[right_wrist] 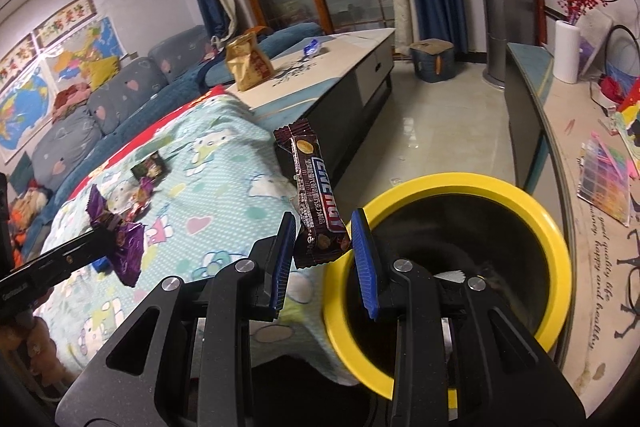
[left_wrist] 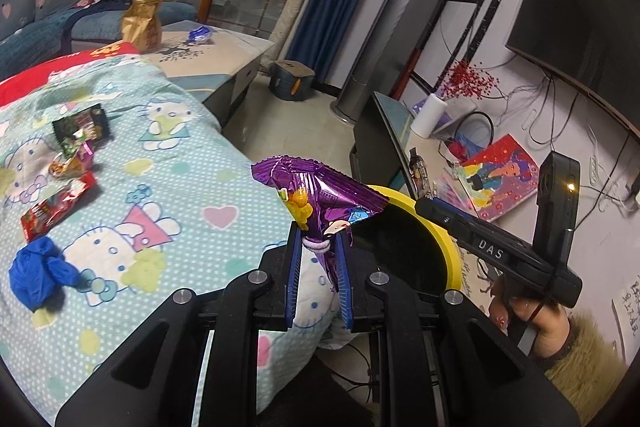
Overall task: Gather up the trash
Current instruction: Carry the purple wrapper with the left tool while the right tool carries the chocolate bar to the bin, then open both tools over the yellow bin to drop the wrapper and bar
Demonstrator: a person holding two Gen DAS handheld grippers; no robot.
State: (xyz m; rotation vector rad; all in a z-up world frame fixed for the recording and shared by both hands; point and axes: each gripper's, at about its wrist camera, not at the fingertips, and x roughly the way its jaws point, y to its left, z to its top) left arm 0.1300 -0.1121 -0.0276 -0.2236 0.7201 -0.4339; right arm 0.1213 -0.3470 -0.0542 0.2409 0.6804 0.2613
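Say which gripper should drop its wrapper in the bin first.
Right. The right gripper holds its brown chocolate wrapper at the yellow bin's rim; the left gripper, with the purple wrapper, is over the bedspread.

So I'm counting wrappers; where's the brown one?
Right wrist view, centre: the brown wrapper is between the right gripper's open fingers, at the yellow bin's left rim.

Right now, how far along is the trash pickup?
Midway. The left gripper holds a purple wrapper; a brown chocolate wrapper sits between the right gripper's parted fingers beside the yellow bin. The blue glove, red wrapper and dark packet remain.
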